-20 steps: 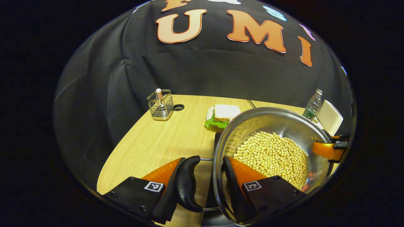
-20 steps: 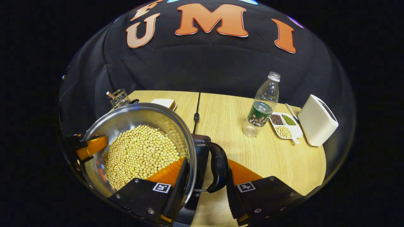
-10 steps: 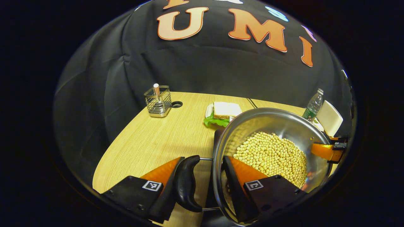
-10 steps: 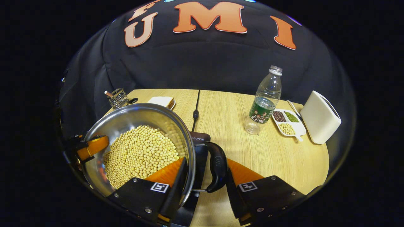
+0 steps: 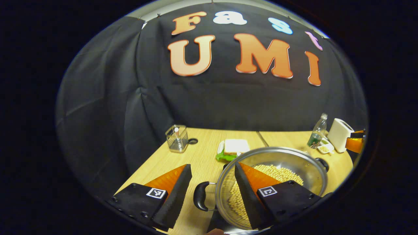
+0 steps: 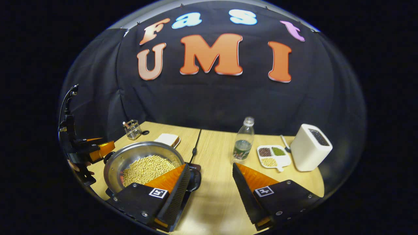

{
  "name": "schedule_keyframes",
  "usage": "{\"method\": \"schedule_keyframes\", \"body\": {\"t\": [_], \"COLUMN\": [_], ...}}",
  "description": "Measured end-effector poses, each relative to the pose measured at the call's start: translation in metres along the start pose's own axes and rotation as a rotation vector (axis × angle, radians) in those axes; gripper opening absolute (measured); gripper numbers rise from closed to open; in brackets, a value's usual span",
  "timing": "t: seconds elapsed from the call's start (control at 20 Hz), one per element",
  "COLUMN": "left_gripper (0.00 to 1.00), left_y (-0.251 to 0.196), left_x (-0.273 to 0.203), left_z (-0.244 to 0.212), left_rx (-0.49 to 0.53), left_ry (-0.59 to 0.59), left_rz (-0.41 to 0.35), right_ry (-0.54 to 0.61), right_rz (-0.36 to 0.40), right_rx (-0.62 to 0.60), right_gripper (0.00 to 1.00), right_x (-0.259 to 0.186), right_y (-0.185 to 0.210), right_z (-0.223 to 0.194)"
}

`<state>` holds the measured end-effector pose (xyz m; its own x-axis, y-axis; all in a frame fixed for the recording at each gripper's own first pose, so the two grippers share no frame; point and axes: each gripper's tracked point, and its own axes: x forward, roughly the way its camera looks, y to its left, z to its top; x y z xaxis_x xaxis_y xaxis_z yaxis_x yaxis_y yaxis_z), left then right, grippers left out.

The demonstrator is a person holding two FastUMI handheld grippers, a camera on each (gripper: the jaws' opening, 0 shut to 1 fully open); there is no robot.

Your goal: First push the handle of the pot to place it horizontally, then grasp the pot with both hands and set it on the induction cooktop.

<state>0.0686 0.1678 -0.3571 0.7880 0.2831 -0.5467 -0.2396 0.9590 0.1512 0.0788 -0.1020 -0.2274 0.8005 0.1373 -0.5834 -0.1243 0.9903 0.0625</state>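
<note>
A light wood-grain bench [image 6: 225,140] stands against black cloth walls, with a seam running from near to far down its middle. The steel pot [image 6: 130,156], full of pale beans [image 6: 147,168], sits on the dark induction cooktop [image 6: 195,167] at the near left of the bench. Its black side handles [image 5: 200,200] lie level.

The left hand-held gripper [image 5: 212,192] hangs above the pot's left handle with its jaws wide apart, holding nothing. The right hand-held gripper [image 6: 209,192] is likewise wide open and empty, just above the bench to the right of the pot.

Far left stands a wire caddy [image 5: 176,138], with a sandwich on a plate [image 5: 235,147] beside it. To the right are a water bottle [image 6: 244,139], a divided dish of beans [image 6: 272,156] and a white toaster [image 6: 310,147].
</note>
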Motion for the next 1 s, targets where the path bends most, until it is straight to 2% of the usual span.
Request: {"method": "schedule_keyframes", "body": {"t": [0.3, 0.35, 0.4, 0.45, 0.5, 0.55, 0.6, 0.65, 0.7, 0.75, 0.8, 0.95, 1.0], "left_gripper": [0.89, 0.87, 0.93, 0.93, 0.87, 0.87, 0.94, 0.94, 1.0, 1.0, 1.0, 1.0, 1.0], "left_y": [-0.038, -0.044, -0.05, -0.055, -0.061, -0.067, -0.073, -0.078, -0.081, -0.082, -0.083, -0.076, -0.073], "left_x": [-0.074, -0.089, -0.106, -0.122, -0.138, -0.156, -0.177, -0.193, -0.207, -0.221, -0.234, -0.274, -0.294], "left_z": [0.121, 0.141, 0.159, 0.176, 0.19, 0.204, 0.218, 0.232, 0.243, 0.252, 0.261, 0.29, 0.299], "left_rx": [-0.049, -0.052, -0.051, -0.043, -0.035, -0.03, -0.03, -0.034, -0.037, -0.036, -0.03, -0.019, -0.023], "left_ry": [-0.251, -0.292, -0.335, -0.368, -0.399, -0.43, -0.468, -0.497, -0.521, -0.537, -0.553, -0.617, -0.636], "left_rz": [-0.072, -0.081, -0.093, -0.104, -0.111, -0.12, -0.132, -0.143, -0.15, -0.155, -0.153, -0.115, -0.108], "right_ry": [-0.218, -0.252, -0.285, -0.319, -0.354, -0.387, -0.42, -0.452, -0.485, -0.507, -0.524, -0.577, -0.594], "right_rz": [-0.068, -0.083, -0.093, -0.099, -0.109, -0.121, -0.136, -0.146, -0.159, -0.174, -0.187, -0.198, -0.2], "right_rx": [-0.02, -0.029, -0.034, -0.044, -0.055, -0.066, -0.073, -0.081, -0.081, -0.08, -0.075, -0.074, -0.077], "right_gripper": [0.89, 0.89, 0.91, 0.92, 0.93, 0.93, 0.94, 0.94, 0.94, 0.98, 0.94, 0.97, 0.95], "right_x": [-0.11, -0.128, -0.143, -0.161, -0.177, -0.194, -0.211, -0.227, -0.239, -0.252, -0.263, -0.291, -0.299], "right_y": [-0.071, -0.081, -0.09, -0.097, -0.104, -0.111, -0.118, -0.124, -0.129, -0.134, -0.14, -0.148, -0.152], "right_z": [0.072, 0.082, 0.092, 0.102, 0.113, 0.123, 0.134, 0.143, 0.154, 0.162, 0.171, 0.191, 0.197]}}
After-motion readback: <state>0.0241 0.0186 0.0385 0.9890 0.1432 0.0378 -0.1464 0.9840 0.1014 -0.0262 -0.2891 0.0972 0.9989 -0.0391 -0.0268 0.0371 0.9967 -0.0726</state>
